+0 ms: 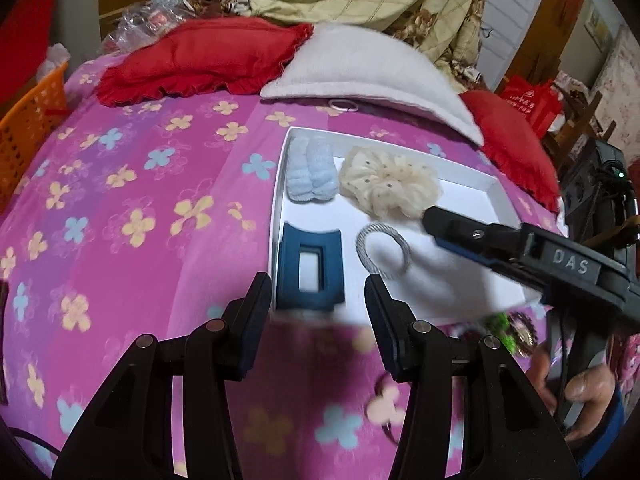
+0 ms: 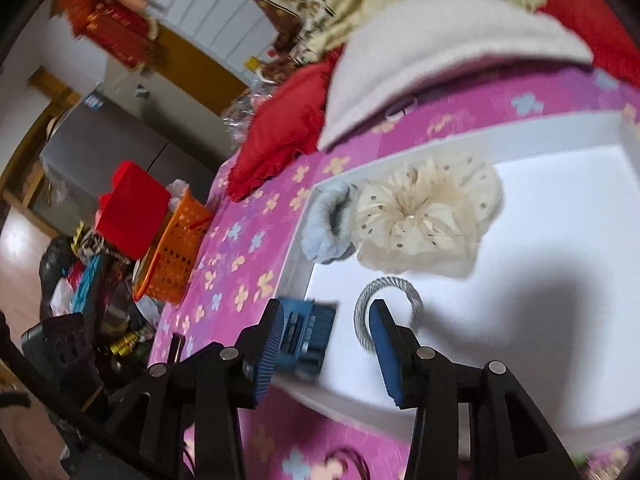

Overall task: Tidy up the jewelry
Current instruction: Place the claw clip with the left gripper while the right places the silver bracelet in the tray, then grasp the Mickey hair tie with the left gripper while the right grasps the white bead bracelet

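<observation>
From my left wrist camera I see a shallow white tray [image 1: 494,190] lying on the pink flowered bedspread [image 1: 132,184]. Four things sit in it: a pale blue scrunchie [image 1: 310,174] at the tray's 11 o'clock corner, a cream dotted scrunchie [image 1: 388,182] just beside it toward 1 o'clock, a dark blue clip [image 1: 310,266] at 7 o'clock, and a silver mesh bracelet [image 1: 382,250] just right of the clip, apart from it.

My left gripper [image 1: 318,296] hangs over the tray's near edge with its jaws spread wide and nothing between them; the clip shows in the gap. My right gripper [image 1: 430,216] reaches in from 3 o'clock, its tip close to the cream scrunchie's edge; whether they touch I cannot tell. From its own camera, the right gripper [image 2: 326,322] has jaws well apart and empty, one finger in front of the clip [image 2: 310,334], the other overlapping the bracelet [image 2: 400,292].

Outside the tray, a small white ring [image 1: 343,105] lies at 12 o'clock by a white pillow [image 1: 368,64], a red cushion [image 1: 200,58] sits at 11 o'clock, an orange basket [image 1: 30,116] stands at 9 o'clock off the bed's edge, and a blurred green beaded item [image 1: 508,328] lies at 5 o'clock.
</observation>
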`<action>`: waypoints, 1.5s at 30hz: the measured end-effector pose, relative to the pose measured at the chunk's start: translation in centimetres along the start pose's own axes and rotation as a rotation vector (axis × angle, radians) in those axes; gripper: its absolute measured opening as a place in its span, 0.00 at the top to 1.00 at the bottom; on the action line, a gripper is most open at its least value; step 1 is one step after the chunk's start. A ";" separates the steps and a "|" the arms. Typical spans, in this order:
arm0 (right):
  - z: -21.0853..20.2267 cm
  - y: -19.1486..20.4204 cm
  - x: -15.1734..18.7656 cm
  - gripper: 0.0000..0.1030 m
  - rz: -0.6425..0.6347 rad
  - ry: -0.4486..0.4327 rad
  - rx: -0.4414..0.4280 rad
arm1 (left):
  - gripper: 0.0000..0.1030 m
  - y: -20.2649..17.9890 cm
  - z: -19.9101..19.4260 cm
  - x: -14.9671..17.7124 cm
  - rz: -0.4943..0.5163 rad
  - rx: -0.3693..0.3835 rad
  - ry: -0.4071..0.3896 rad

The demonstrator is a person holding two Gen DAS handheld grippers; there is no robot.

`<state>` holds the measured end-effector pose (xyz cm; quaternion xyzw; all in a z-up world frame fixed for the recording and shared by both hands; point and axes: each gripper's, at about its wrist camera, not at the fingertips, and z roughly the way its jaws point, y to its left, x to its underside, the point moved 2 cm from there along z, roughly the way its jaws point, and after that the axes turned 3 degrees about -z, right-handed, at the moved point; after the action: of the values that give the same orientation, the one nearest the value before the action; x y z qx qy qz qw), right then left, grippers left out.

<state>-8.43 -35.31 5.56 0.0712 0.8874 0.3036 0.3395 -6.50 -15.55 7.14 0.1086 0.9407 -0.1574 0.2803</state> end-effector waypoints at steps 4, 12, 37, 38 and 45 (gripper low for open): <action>-4.3 0.1 3.4 0.56 -0.070 -0.024 0.069 | 0.53 -0.7 -1.8 3.0 0.017 0.002 -0.003; -8.2 -2.8 10.1 0.56 -0.080 0.000 0.176 | 0.53 -3.2 1.1 8.4 0.077 -0.010 0.087; -0.8 -1.0 10.0 0.84 -0.255 0.094 0.295 | 0.77 -3.4 3.1 9.0 0.014 0.097 0.109; -0.8 -1.1 10.0 0.89 -0.244 0.096 0.280 | 0.73 -3.4 3.1 9.0 0.011 0.107 0.110; -3.2 -0.7 10.6 0.91 -0.190 0.048 0.219 | 0.73 -5.3 2.9 9.7 0.095 0.041 0.086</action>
<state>-18.51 -33.94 1.04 0.0164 0.9257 0.1733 0.3357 -14.55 -20.38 0.60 0.1656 0.9422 -0.1584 0.2443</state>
